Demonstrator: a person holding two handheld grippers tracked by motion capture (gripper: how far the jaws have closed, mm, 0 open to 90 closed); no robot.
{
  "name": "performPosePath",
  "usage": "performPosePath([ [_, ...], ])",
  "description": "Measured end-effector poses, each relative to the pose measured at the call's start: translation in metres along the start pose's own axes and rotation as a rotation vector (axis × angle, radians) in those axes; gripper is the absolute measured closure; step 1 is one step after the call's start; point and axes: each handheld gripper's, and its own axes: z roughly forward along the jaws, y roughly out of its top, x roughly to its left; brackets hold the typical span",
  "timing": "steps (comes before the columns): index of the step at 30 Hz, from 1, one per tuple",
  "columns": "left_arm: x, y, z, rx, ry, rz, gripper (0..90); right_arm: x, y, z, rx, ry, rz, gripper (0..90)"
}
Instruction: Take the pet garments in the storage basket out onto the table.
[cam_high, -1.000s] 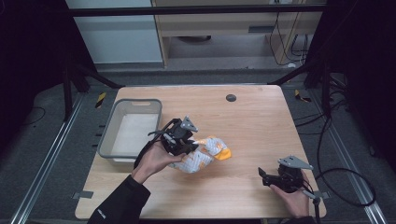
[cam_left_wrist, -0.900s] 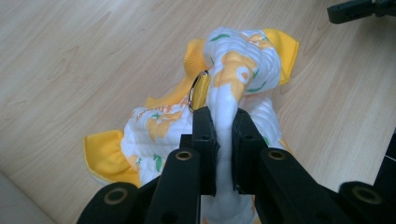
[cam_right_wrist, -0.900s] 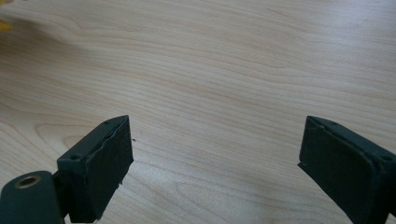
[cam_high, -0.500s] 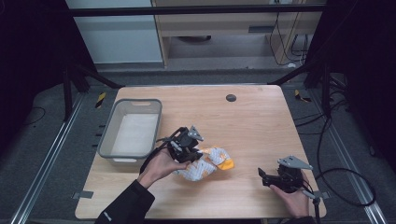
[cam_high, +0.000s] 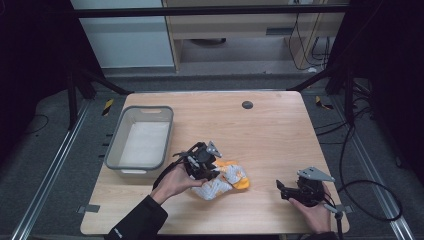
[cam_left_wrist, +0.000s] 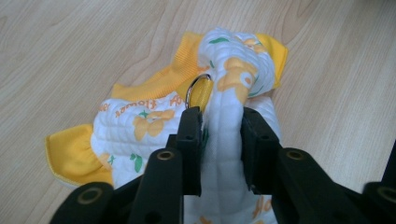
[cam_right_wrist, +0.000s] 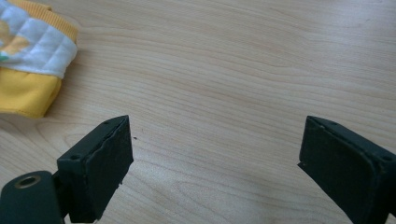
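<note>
A small quilted garment (cam_high: 226, 181), white with orange flower print and yellow trim, lies bunched on the wooden table near its front middle. My left gripper (cam_high: 206, 165) is shut on a fold of the garment (cam_left_wrist: 219, 116), right below a small metal ring (cam_left_wrist: 198, 86). The jaws pinch the white quilted cloth between them. My right gripper (cam_high: 283, 190) rests near the table's front right, open with nothing between its fingers. In the right gripper view the garment's yellow hem (cam_right_wrist: 28, 60) lies at the upper left, apart from the jaws.
A grey plastic bin (cam_high: 115, 155) with a white liner stands at the table's left. A dark round grommet (cam_high: 247, 104) sits near the far edge. Cables trail off the table's right side by the right gripper.
My left gripper has carried the garment rightward and toward the front of the table, away from the bin. The right gripper has stayed in place.
</note>
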Motion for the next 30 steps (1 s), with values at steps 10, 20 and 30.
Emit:
performPosePath([
  [10, 0.002, -0.007, 0.002, -0.007, 0.008, -0.011, 57.1, 0.0, 0.0, 0.0, 0.003, 0.001, 0.0, 9.6],
  [20, 0.004, -0.016, -0.009, -0.09, 0.038, -0.03, 34.4, 0.0, 0.0, 0.0, 0.003, 0.002, 0.008, 9.3],
  [30, 0.003, -0.042, -0.03, -0.214, 0.095, -0.073, 30.9, 0.0, -0.001, 0.0, -0.008, -0.011, -0.001, 8.7],
])
